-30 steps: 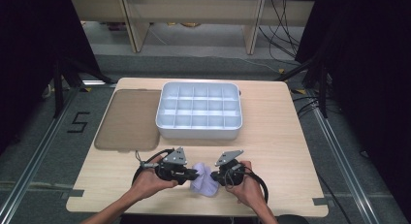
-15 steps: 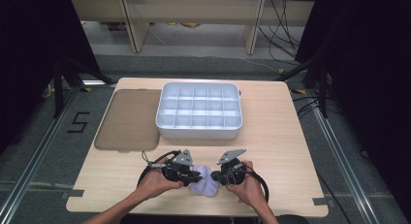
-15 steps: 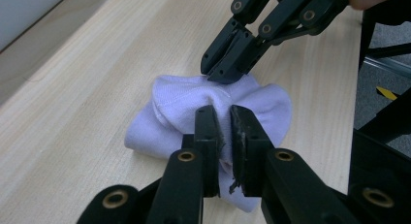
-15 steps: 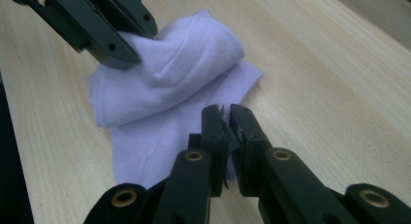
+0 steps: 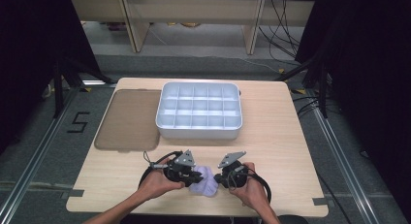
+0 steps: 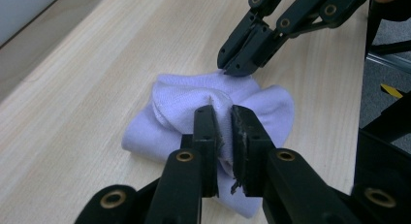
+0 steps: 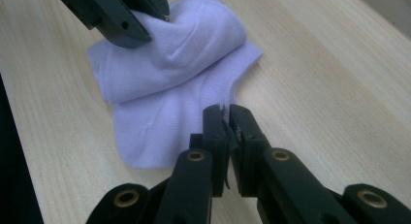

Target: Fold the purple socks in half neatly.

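A lavender sock (image 5: 203, 184) lies bunched on the wooden table (image 5: 271, 151) near its front edge. My left gripper (image 5: 197, 176) comes at it from the left. In the left gripper view this gripper (image 6: 220, 112) is shut on a raised fold of the sock (image 6: 184, 98). My right gripper (image 5: 218, 178) comes from the right. In the right gripper view its jaws (image 7: 225, 110) have just closed a little further and pinch the thin edge of the sock (image 7: 169, 64). The two grippers face each other across the sock, a short way apart.
A white tray (image 5: 198, 129) with several compartments stands at the middle of the table. A flat brown lid (image 5: 128, 120) lies to its left. The table's front edge runs just below the person's hands.
The left hand has shifted slightly toward the sock. The sock looks more bunched between the two grippers. The right hand has kept still.
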### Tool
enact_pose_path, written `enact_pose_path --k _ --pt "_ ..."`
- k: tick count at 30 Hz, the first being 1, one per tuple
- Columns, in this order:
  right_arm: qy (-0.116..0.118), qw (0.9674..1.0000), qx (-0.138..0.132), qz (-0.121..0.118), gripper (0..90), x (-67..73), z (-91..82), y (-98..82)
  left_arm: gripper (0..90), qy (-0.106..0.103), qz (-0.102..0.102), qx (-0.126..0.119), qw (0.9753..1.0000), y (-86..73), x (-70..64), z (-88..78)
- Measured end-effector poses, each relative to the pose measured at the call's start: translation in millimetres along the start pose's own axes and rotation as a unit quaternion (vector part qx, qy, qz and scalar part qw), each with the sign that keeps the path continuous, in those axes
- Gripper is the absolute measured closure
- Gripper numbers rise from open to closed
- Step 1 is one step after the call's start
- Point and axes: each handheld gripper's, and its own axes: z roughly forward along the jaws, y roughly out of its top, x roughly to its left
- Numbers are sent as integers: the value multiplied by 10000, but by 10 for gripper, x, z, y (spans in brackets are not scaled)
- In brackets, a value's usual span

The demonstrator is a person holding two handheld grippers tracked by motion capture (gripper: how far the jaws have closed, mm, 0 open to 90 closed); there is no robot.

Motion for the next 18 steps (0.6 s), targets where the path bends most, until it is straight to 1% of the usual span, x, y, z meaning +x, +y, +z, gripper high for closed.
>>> enact_pose_path --k 1,3,4,5,6,7,8,9,10,12,13,15,16,17,18 --pt "22 10000 -36 38 860 -3 0 -9 802 0 -10 -7 10000 18 -6 8" --pt "41 10000 -19 36 859 -10 -13 -7 799 -9 -8 -21 10000 28 -12 18" --pt "-16 10000 -34 40 858 -16 -14 -7 800 -5 58 18 10000 38 -8 25" --pt "28 9999 -118 106 856 -16 -35 -8 795 -14 50 7 10000 46 -13 40" --pt "28 9999 -118 106 856 -16 -35 -8 795 -16 85 37 10000 52 -13 43" --pt "17 9998 -175 118 855 -28 -71 -3 786 -57 43 -22 10000 61 -29 63" --pt "17 9998 -175 118 855 -28 -71 -3 782 -57 43 -22 10000 61 -29 63" --pt "-48 9997 -227 75 855 -34 -72 1 782 -55 67 4 10000 67 -30 64" --pt "51 9995 -312 19 855 -52 -107 -6 772 -67 8 -31 10000 65 -35 70" --pt "-109 9994 -256 215 853 -32 -126 -21 748 -67 63 -53 9999 71 -32 62" --pt "-57 9997 -226 80 853 -59 -136 -26 740 -73 80 -78 9999 72 -33 63" --pt "-37 9997 -232 83 852 -59 -135 -27 730 -61 54 -120 9999 71 -36 66" --pt "35 9997 -243 39 852 -66 -133 -21 698 -131 77 -247 9996 75 -33 75" --pt "-160 9993 -188 277 850 -44 -168 -25 632 -183 47 -286 9994 77 -33 77" --pt "-160 9993 -188 277 850 -44 -168 -25 632 -203 0 -315 9993 80 -41 77"
